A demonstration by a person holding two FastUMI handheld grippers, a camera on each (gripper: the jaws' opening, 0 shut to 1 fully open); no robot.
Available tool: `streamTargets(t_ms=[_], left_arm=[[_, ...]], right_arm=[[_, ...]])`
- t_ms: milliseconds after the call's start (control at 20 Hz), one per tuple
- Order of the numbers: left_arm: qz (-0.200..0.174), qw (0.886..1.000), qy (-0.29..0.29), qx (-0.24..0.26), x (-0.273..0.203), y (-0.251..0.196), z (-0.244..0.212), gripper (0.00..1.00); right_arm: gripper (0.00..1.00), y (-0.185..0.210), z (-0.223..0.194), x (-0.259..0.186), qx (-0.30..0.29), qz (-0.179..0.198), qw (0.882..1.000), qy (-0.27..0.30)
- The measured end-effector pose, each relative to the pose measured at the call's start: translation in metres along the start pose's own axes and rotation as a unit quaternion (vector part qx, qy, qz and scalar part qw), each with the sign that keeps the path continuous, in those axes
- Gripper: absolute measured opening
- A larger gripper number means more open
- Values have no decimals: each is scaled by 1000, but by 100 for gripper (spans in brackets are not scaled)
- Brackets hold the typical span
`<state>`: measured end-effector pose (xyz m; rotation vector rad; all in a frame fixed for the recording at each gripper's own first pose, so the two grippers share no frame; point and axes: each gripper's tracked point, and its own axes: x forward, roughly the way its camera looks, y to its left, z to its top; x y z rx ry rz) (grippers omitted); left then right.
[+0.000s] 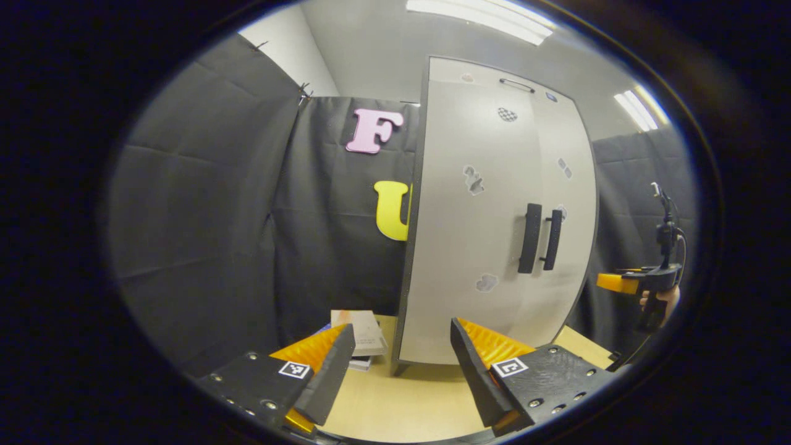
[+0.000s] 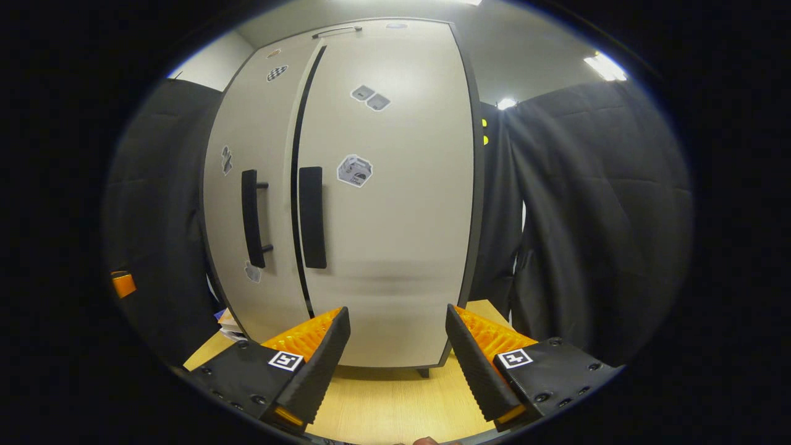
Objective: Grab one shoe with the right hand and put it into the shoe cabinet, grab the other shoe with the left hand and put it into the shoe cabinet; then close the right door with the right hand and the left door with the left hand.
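In the left gripper view, the left tongs (image 1: pixel 401 346) are standing spread wide, grasping nothing, above the pale wooden bench (image 1: pixel 408 402). Ahead of them the shoe cabinet (image 1: pixel 494 210) is standing upright on the bench, its left door (image 1: pixel 469 235) and right door (image 1: pixel 565 222) both lying shut, with the two dark handles (image 1: pixel 541 238) sitting side by side near the seam. A stack of papers (image 1: pixel 361 337) is lying on the bench just beside the cabinet's left foot. Farther off at the right edge, the right tongs (image 1: pixel 618 282) are showing with a hand (image 1: pixel 661 300) holding them; whether they are spread I cannot tell from here.

In the right gripper view, the right tongs (image 2: pixel 398 343) are gaping apart, empty, over the bench (image 2: pixel 395 402), facing the cabinet's front (image 2: pixel 371 204). Both doors are lying shut, so no shoes can be seen. Stickers (image 2: pixel 354 170) are dotting the panels.
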<state>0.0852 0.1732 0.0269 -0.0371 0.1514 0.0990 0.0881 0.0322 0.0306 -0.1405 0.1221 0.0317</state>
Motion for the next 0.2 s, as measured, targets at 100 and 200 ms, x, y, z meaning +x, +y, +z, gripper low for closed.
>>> streamTargets(t_ms=[100, 200], left_arm=[[-4, 1000, 2, 14, 2, -4, -3, 97], [-7, 1000, 11, 28, 5, -7, -12, 90]], right_arm=[[98, -4, -2, -6, 0, -7, 1000, 5], [99, -11, 0, -8, 1, -18, 1000, 6]])
